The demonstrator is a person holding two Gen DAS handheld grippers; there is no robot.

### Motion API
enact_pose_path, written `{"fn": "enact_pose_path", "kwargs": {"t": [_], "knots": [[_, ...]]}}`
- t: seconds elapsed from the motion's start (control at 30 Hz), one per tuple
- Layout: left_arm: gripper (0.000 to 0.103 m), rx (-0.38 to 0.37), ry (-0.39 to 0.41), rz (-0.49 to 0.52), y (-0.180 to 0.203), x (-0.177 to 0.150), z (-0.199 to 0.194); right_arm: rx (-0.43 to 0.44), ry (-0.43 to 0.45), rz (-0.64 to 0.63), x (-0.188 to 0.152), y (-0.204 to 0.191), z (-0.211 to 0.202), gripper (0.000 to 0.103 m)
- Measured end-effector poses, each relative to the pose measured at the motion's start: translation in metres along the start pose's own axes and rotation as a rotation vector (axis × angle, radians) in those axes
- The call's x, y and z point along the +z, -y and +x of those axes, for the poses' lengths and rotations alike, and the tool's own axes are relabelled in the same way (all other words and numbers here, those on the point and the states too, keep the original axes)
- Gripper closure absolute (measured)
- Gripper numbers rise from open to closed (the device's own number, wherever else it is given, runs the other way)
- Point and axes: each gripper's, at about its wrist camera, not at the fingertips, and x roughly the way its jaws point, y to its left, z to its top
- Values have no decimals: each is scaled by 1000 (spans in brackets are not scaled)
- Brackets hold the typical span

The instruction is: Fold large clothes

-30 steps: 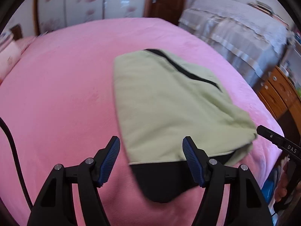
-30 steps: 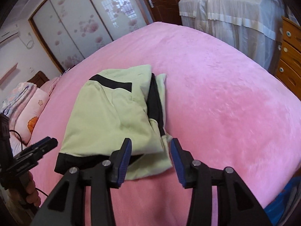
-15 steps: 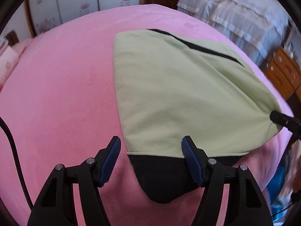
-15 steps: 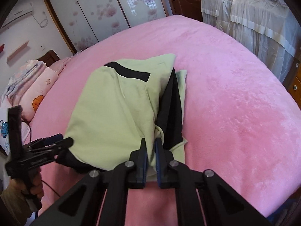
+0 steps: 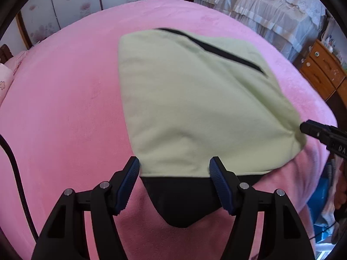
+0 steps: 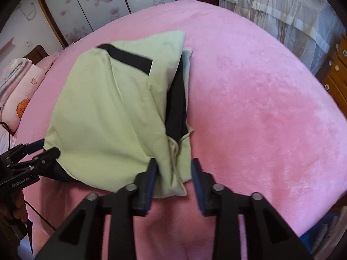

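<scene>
Pale green garment (image 6: 112,112) with black trim lies folded near the bed's (image 6: 260,108) front edge. Right gripper (image 6: 172,173), pinched on its corner half a second ago, now spread: released. Left gripper (image 5: 174,173) wide, empty. Fold set.

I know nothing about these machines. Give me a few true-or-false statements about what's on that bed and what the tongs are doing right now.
1. The light green garment lies on a pink blanket. True.
2. The right tongs are clamped shut on cloth. False: they are open, the garment's corner between the fingers.
3. The left tongs are open. True.
4. The garment has red trim. False: its trim is black.
5. A wooden dresser stands beside the bed. True.
</scene>
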Motion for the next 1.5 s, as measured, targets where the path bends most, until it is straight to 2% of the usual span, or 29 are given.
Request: {"fn": "enact_pose_path", "kwargs": {"t": [0.03,0.13,0.17,0.3,0.47,0.53,0.57,0.6,0.63,0.77,0.87,1.03,1.17,1.23,1.37,1.5], "knots": [[37,-6,9,-4,-2,5,-3,19,25,8,8,2,-9,60],[36,-10,47,-28,-15,34,-11,60,77,48,37,8,-20,41],[36,-3,54,-40,-19,44,-8,72,94,64,49,12,-19,39],[36,29,58,-94,-36,85,12,91,89,95,95,11,15,39],[36,39,50,-138,-48,110,43,87,42,117,130,5,69,39],[36,67,39,-153,-50,113,56,74,27,117,139,3,85,40],[36,60,34,-157,-49,115,62,79,21,112,141,1,93,49],[36,55,31,-159,-45,116,66,82,21,99,142,-1,96,64],[36,53,27,-155,-44,117,69,72,13,75,142,-3,99,100],[32,82,19,-110,-38,114,86,-110,50,-5,138,-4,100,102],[31,89,30,-103,-36,111,93,-110,5,12,131,11,117,102],[31,77,37,-111,-39,108,89,-152,-7,-12,120,7,125,102],[31,61,23,-145,-45,105,74,-171,3,-38,125,-1,108,100],[31,54,55,-156,-43,106,58,-182,31,-43,128,-8,90,99],[31,24,148,-152,-27,102,24,-80,108,-51,125,-35,51,99],[31,-28,174,-159,-10,86,12,98,85,-77,106,-75,45,99]]}}
